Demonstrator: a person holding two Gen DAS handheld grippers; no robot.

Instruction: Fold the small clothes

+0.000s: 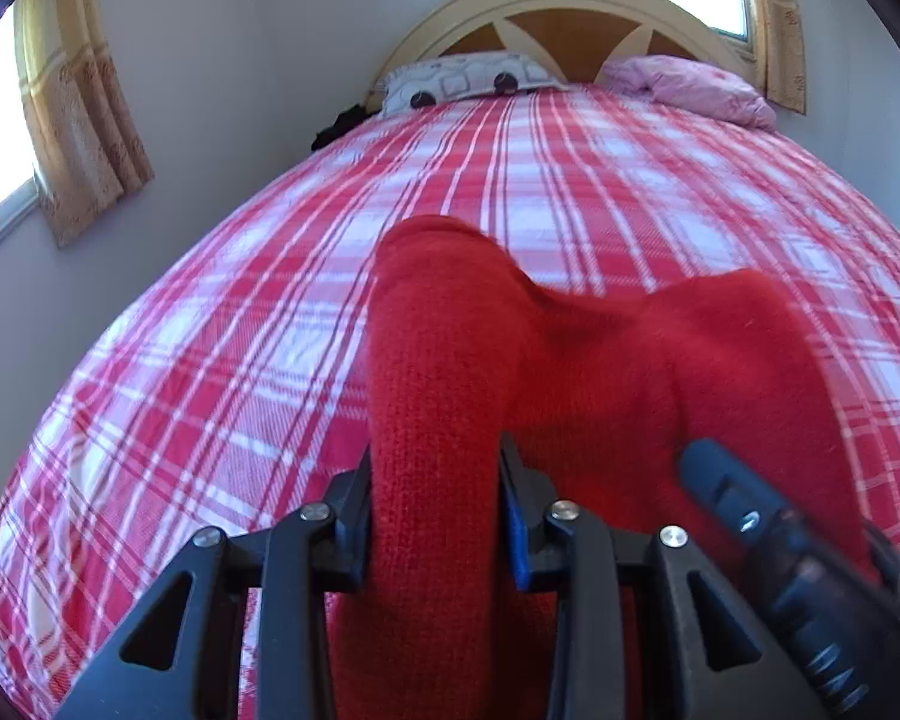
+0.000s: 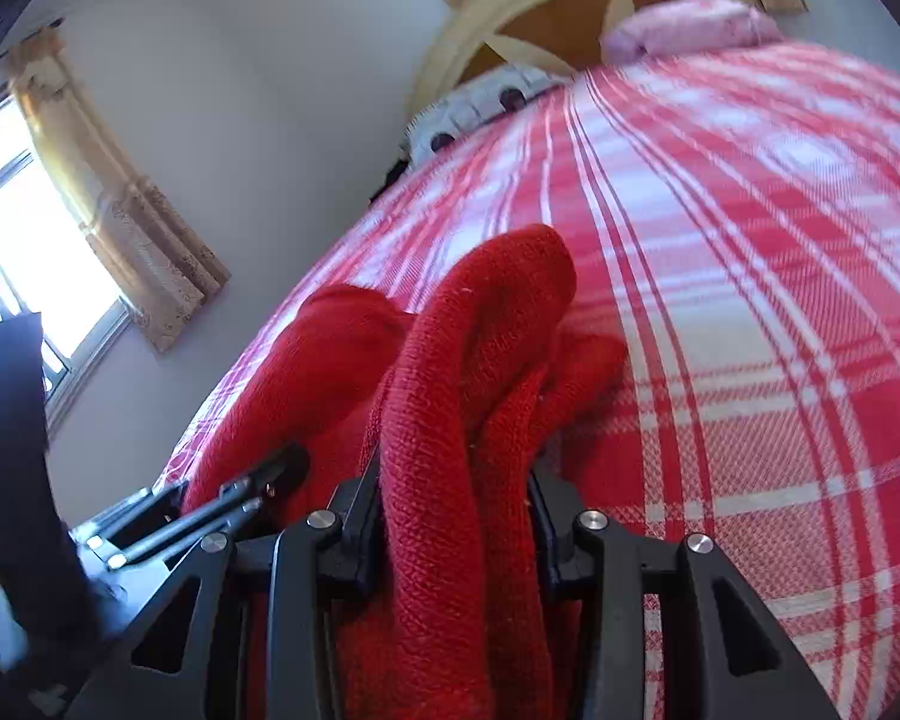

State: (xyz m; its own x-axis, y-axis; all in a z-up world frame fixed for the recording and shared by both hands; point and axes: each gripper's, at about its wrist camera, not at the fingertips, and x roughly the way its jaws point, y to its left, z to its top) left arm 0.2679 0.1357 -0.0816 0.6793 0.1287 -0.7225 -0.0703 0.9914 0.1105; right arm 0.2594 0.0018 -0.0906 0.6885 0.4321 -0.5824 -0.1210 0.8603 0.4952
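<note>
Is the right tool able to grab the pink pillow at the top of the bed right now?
Probably not: the right tool is shut on the red knit garment, and the pink pillow lies far off across the plaid bedspread.

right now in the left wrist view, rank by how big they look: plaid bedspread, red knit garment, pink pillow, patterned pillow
1. plaid bedspread
2. red knit garment, though it sits close to the camera
3. pink pillow and patterned pillow look alike in size; no ranking.

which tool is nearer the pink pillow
Right. The right tool holds the red knit garment on the pink pillow's side; the left tool sits farther across.
</note>
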